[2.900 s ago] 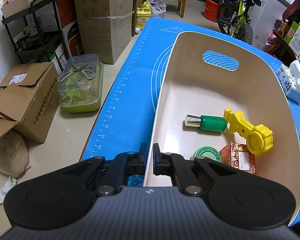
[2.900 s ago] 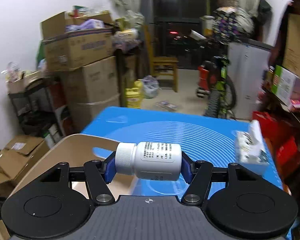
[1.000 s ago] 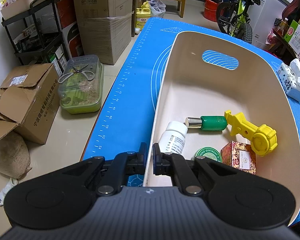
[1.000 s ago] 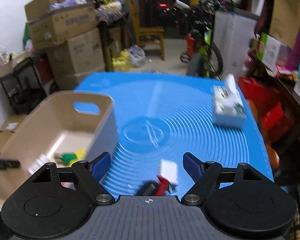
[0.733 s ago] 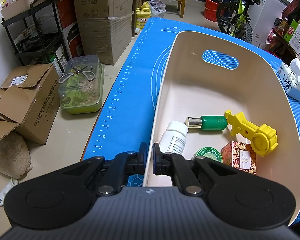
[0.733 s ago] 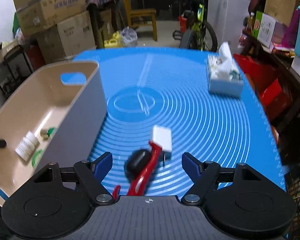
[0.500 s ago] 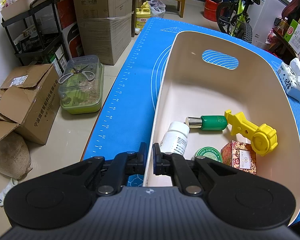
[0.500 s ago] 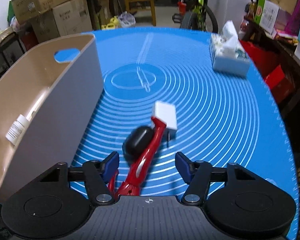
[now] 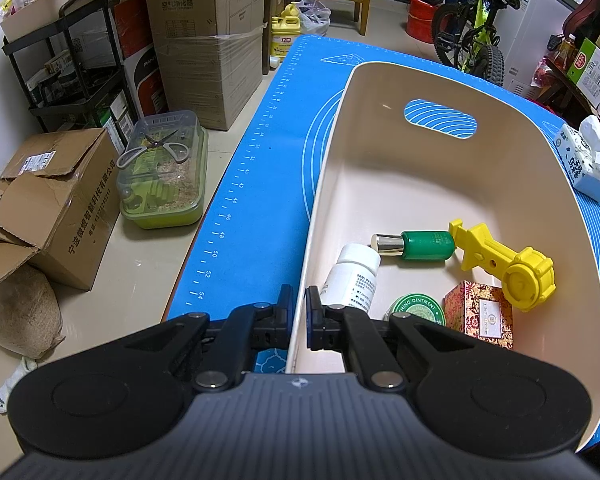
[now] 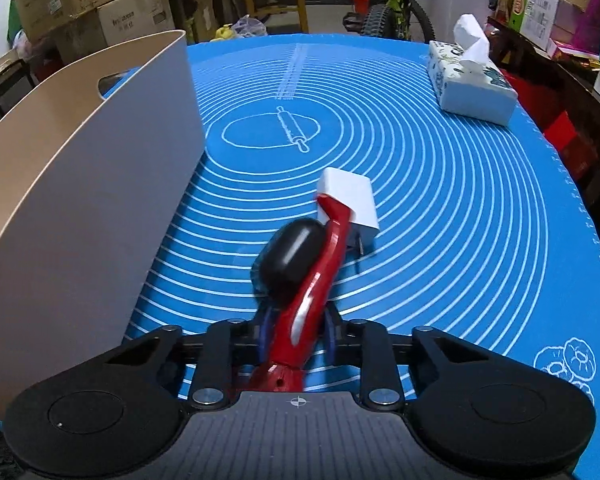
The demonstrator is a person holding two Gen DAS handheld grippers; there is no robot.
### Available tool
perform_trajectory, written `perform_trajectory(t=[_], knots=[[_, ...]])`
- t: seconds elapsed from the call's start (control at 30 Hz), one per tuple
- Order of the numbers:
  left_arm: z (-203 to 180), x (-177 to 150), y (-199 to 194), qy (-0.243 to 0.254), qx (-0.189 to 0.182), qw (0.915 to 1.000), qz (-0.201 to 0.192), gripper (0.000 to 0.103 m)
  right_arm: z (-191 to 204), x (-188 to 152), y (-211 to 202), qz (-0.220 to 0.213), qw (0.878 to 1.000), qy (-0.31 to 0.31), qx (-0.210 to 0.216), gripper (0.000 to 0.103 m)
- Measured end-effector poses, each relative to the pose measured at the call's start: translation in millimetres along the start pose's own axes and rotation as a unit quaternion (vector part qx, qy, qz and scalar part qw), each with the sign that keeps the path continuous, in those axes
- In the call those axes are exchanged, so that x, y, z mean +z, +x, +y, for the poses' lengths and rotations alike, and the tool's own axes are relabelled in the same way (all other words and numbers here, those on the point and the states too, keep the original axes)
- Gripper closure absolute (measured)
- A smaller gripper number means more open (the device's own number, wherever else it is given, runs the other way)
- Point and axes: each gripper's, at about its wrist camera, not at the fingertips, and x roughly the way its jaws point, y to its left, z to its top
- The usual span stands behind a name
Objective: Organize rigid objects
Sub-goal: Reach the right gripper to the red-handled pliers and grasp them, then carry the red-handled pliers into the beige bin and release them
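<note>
My left gripper (image 9: 298,312) is shut on the near left rim of the beige bin (image 9: 324,184). In the bin lie a white pill bottle (image 9: 352,276), a green bottle (image 9: 416,245), a yellow plastic tool (image 9: 504,260), a green ointment tin (image 9: 418,309) and a patterned red box (image 9: 482,314). My right gripper (image 10: 298,334) is shut on the handle of a red tool (image 10: 320,276) lying on the blue mat (image 10: 440,200). A black oval case (image 10: 290,258) and a white charger (image 10: 350,202) lie against the tool. The bin's outer wall (image 10: 84,200) stands to the left.
A tissue pack (image 10: 470,80) sits at the mat's far right, also in the left wrist view (image 9: 582,160). Cardboard boxes (image 9: 208,40), a shelf rack (image 9: 68,68) and a green plastic case (image 9: 162,172) stand on the floor left of the table. A bicycle (image 9: 476,40) stands beyond.
My right gripper dropped the white pill bottle into the bin, swung down to the mat and closed on the red tool's handle. The left gripper has stayed on the bin's rim.
</note>
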Motion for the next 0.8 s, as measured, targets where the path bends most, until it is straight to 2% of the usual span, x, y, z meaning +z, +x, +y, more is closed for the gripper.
perform_trajectory(t=[0.17,0.8], knots=[[-1,-1,0,0.0,0.0,1.0,0.0,0.095,-6,0,-8,-0.001,1.0,0.012,0.012,0.073],[-1,-1,0,0.0,0.0,1.0,0.0,0.095,-15,19,-71,-0.081,0.996,0.014,0.027,0.073]])
